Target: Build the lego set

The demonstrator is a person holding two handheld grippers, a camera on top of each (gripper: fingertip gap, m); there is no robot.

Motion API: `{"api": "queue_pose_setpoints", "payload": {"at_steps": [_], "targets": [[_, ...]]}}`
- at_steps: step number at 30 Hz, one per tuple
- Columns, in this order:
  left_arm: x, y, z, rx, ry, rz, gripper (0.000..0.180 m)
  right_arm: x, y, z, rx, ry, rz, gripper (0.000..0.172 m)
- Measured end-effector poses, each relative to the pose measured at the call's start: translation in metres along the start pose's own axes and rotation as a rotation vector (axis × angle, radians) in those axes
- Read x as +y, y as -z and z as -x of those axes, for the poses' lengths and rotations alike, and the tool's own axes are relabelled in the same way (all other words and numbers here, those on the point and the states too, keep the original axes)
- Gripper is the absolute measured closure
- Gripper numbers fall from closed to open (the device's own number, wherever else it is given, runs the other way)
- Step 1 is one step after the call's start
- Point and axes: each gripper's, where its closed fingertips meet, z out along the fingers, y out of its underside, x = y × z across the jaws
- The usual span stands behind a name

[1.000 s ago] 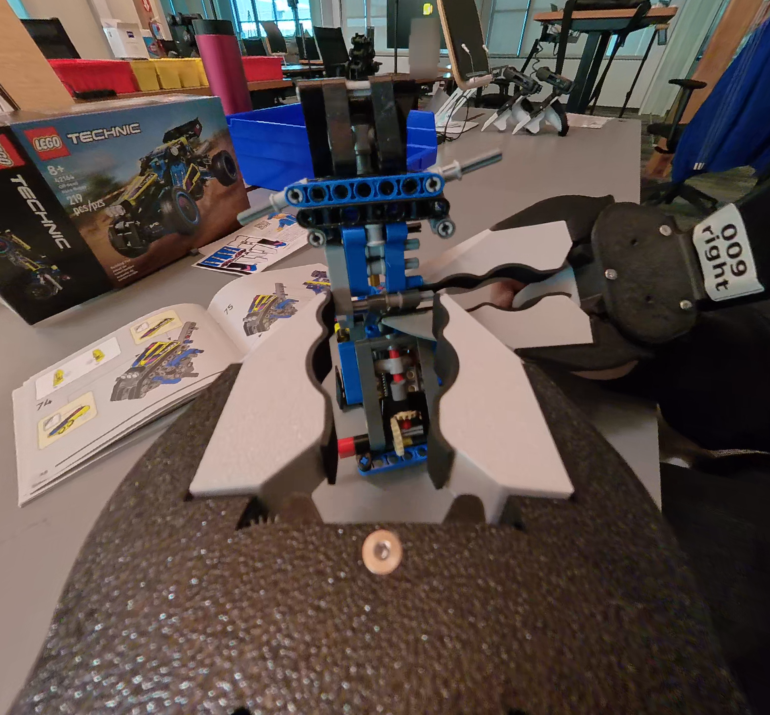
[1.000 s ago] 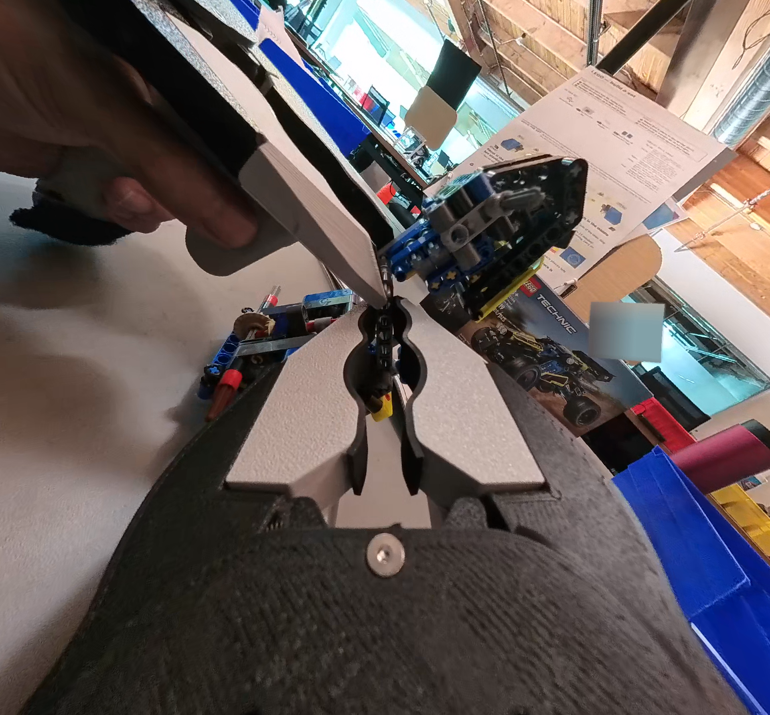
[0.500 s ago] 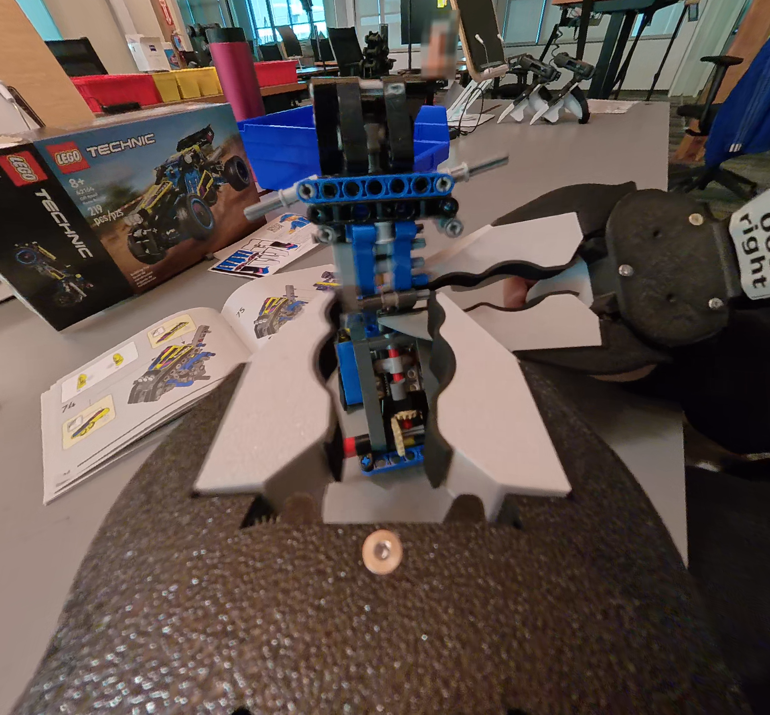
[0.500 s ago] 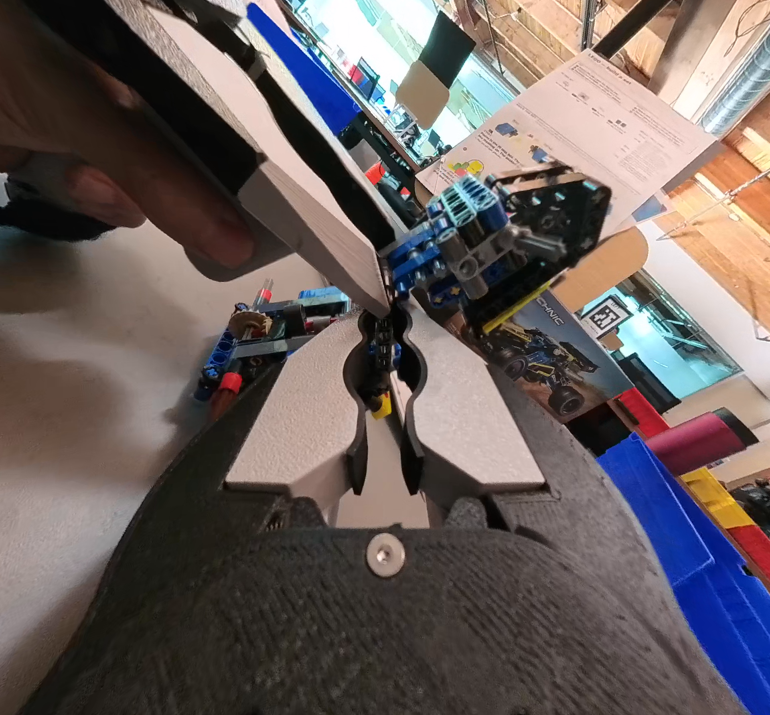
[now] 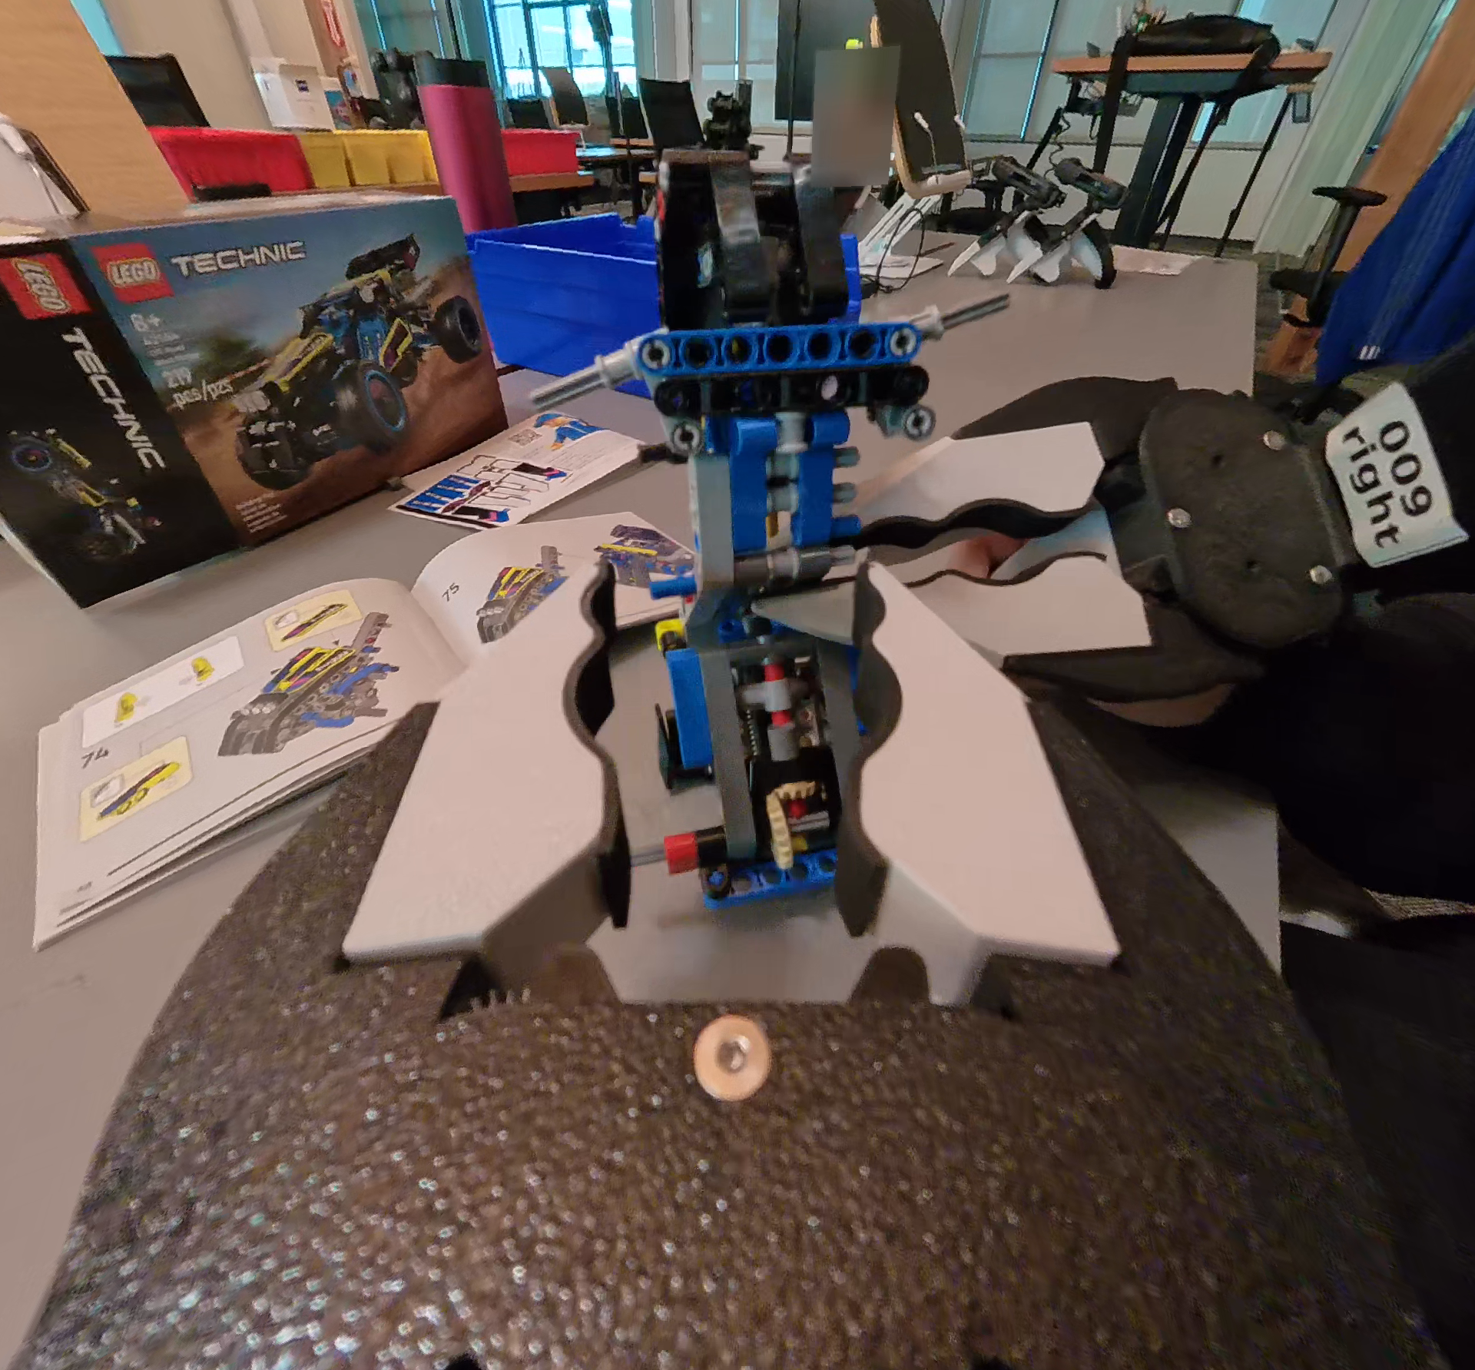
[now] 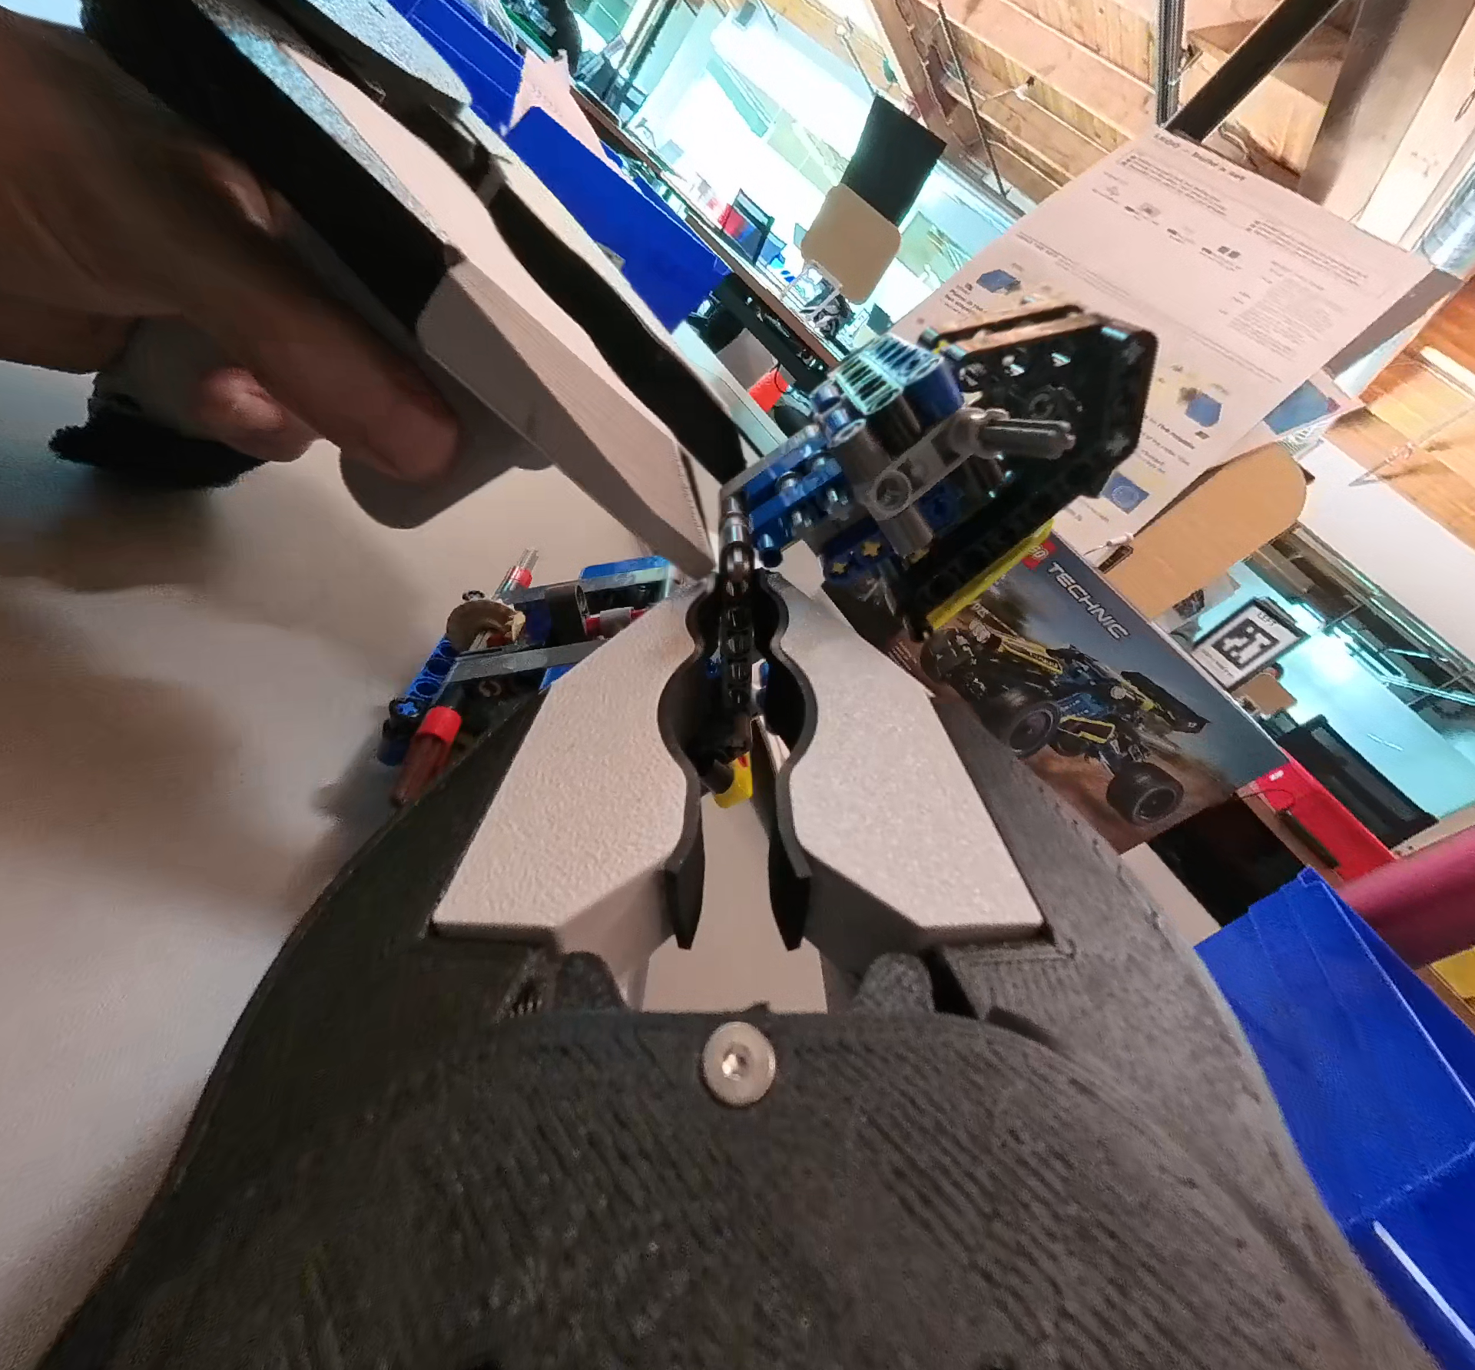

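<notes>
A large office with tall windows, desks and chairs lies behind a grey counter (image 5: pixel 1117 342).

The left gripper (image 5: pixel 734 597) has its fingers (image 5: pixel 495 789) spread wide. A toy car frame (image 5: pixel 766 533) of blue, grey and black building pieces stands upright between them. A clear gap shows between the frame and the left finger, and the frame sits close against the right finger, though whether that pad presses on it cannot be told.

The right gripper (image 6: pixel 738 589) comes in from the right of those fingers and crosses just ahead of the left gripper's right fingertip. Its fingers (image 6: pixel 878 797) stand narrow, closed on a thin black strip (image 6: pixel 736 661) on the side of the frame, with a yellow piece (image 6: pixel 733 789) deeper between them. In its own view the wider upper part of the frame (image 6: pixel 958 453) sticks out beyond the fingertips, to the upper right, and the lower end with a red-tipped rod (image 6: pixel 435 733) lies to the left of them.

Left of the left fingers an open instruction booklet (image 5: pixel 239 709) lies flat on the counter. Beyond it are a sticker sheet (image 5: pixel 511 477) and the toy's box (image 5: pixel 239 374). A blue bin (image 5: pixel 559 294) sits past the fingertips, behind the frame. A hand (image 6: pixel 199 310) grips the left gripper in the right wrist view.
</notes>
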Motion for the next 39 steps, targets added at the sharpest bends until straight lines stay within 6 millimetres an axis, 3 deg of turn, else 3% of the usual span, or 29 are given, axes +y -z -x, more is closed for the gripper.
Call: {"api": "queue_pose_setpoints", "payload": {"at_steps": [15,18,21,39], "targets": [[0.001,-0.005,-0.006,-0.036,-0.026,0.065,0.125,0.004,0.0,-0.004,0.039,0.032,0.018,0.167],[-0.007,-0.002,-0.007,-0.08,-0.095,0.029,0.14,0.002,-0.001,-0.002,0.055,0.065,0.033,0.167],[0.001,-0.006,-0.008,-0.069,-0.074,0.072,0.138,0.002,-0.001,0.0,0.052,0.08,0.033,0.167],[0.0,-0.01,-0.004,-0.056,-0.081,0.031,0.143,0.004,-0.001,-0.003,0.068,0.074,0.056,0.167]]}}
